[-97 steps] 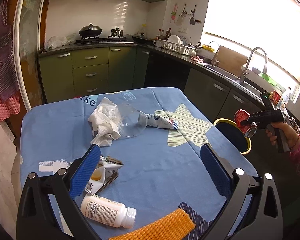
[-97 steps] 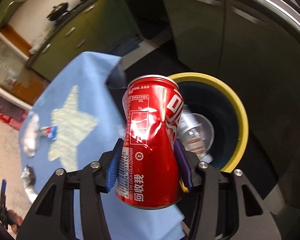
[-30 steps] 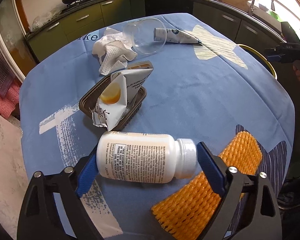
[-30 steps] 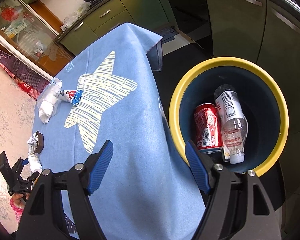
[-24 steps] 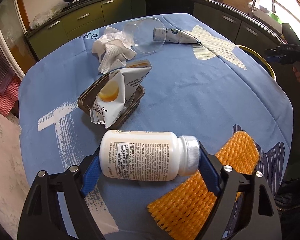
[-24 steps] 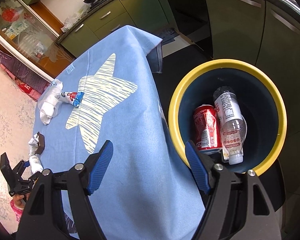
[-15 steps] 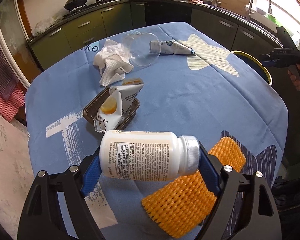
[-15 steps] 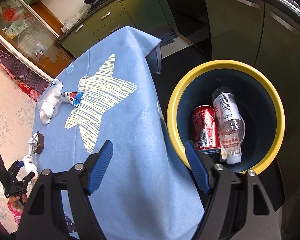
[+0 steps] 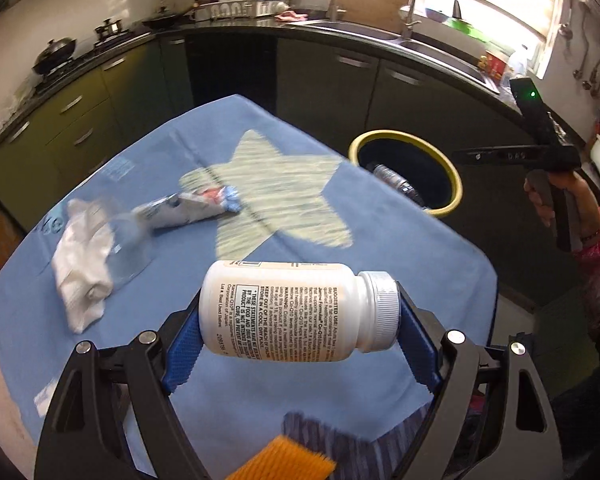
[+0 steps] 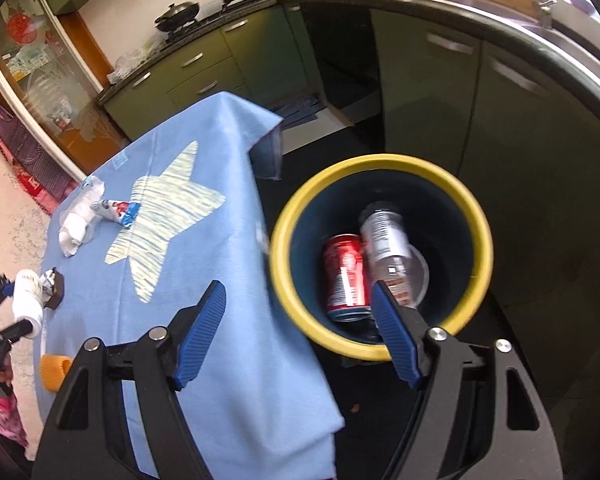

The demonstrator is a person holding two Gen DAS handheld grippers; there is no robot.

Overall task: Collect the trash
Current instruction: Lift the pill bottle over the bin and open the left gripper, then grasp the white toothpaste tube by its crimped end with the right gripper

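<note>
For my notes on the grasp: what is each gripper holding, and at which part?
The left gripper holds the white pill bottle endwise, fingers on its base and its cap. The right gripper is open and holds nothing.

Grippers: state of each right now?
Left gripper: shut on the white bottle, end to end, clear of the table.
Right gripper: open, empty, beside the bin.

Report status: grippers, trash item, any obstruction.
Left gripper shut on white plastic pill bottle, above blue tablecloth. Right gripper open, empty, above yellow-rimmed bin. Nothing blocking.
</note>
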